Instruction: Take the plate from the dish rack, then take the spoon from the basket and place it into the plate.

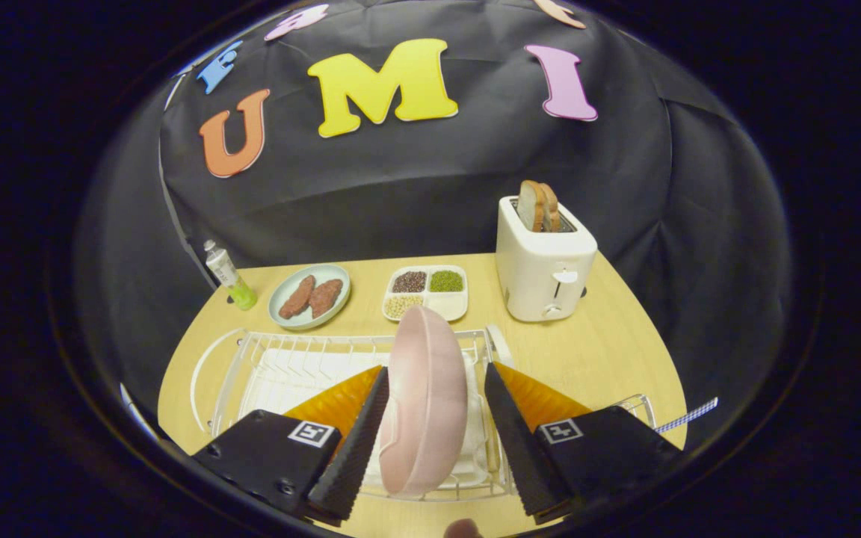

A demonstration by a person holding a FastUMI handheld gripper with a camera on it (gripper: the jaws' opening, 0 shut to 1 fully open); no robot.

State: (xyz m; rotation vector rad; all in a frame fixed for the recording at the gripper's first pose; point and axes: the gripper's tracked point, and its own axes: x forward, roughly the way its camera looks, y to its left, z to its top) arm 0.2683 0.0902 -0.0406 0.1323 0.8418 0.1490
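A pink plate [424, 403] stands on edge in the white wire dish rack [288, 366] on the wooden table. My gripper [437, 368] is open and straddles the plate, one finger on each side. The left finger [359, 433] lies close against the plate's back, while the right finger [513, 426] stands a small gap off its front. Beyond the right finger a wire basket rim [640, 403] shows, with a thin blue-and-white checked handle [688, 415] sticking out to the right. I cannot tell whether that handle is the spoon's.
At the back of the table are a white toaster [545, 269] with bread slices, a divided tray of grains [426, 292], a pale green plate with two sausages [309, 297] and a small green bottle [230, 276]. The table edge runs close on both sides.
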